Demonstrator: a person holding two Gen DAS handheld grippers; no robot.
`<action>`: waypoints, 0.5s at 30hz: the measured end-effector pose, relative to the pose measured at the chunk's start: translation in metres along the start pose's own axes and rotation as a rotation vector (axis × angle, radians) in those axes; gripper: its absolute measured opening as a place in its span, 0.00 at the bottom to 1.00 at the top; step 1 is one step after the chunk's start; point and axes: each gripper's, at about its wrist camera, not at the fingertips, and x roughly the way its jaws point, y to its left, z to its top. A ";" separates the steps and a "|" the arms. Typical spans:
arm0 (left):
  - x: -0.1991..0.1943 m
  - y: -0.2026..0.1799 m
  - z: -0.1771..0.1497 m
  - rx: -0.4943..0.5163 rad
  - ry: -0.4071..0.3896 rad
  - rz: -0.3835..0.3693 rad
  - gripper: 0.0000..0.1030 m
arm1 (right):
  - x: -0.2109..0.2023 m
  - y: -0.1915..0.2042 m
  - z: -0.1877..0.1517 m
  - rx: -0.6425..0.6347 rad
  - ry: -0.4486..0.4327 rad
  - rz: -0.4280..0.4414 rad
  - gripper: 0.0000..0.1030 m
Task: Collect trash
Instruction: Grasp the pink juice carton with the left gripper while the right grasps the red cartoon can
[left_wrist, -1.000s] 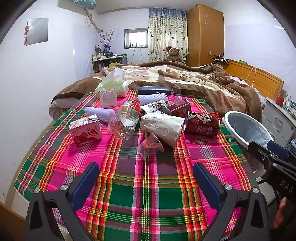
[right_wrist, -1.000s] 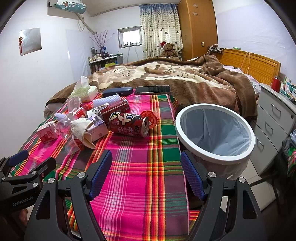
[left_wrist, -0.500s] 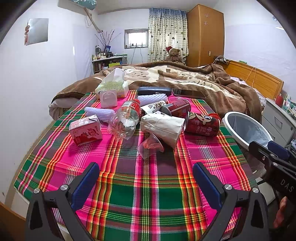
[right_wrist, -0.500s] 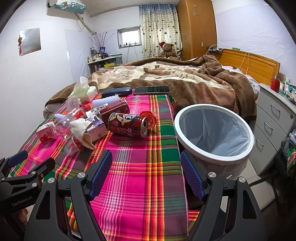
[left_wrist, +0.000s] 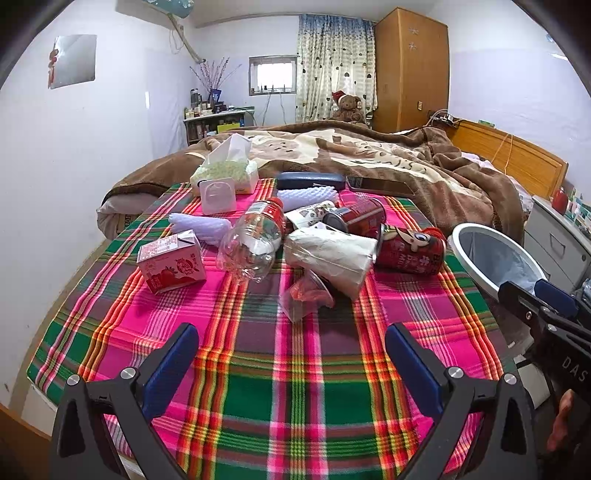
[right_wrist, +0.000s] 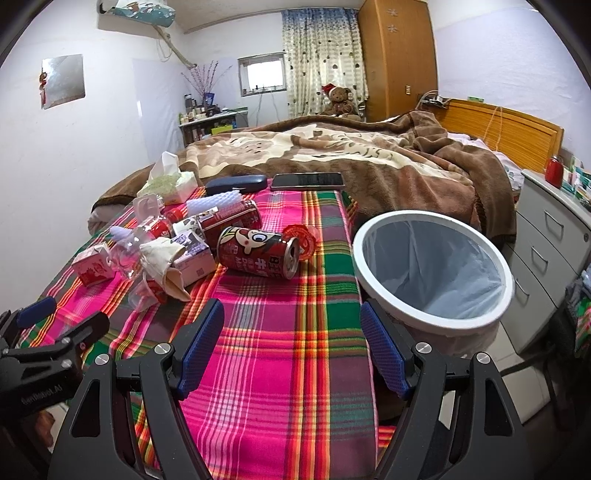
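Trash lies in a heap on the plaid tablecloth: a red can on its side, a second red can, a clear plastic bottle, a pink strawberry carton, a crumpled paper bag and a small plastic cup. A white-rimmed bin with a liner stands off the table's right edge. My left gripper is open, short of the heap. My right gripper is open, between the can and the bin.
A tissue box, a dark case and a phone sit at the table's far edge against the bed. A grey drawer unit stands right of the bin. A wall runs along the left.
The right wrist view has shifted slightly, so the bin and cans sit a little further left. The left gripper has not moved, and both stay open.
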 end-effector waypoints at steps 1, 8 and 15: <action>0.002 0.004 0.002 -0.007 0.001 0.000 0.99 | 0.003 0.001 0.001 -0.004 -0.005 0.004 0.75; 0.022 0.040 0.018 -0.053 0.020 -0.009 0.99 | 0.021 0.000 0.017 -0.005 -0.006 0.051 0.75; 0.040 0.078 0.033 -0.092 0.026 0.021 0.99 | 0.046 0.009 0.035 -0.096 0.020 0.099 0.75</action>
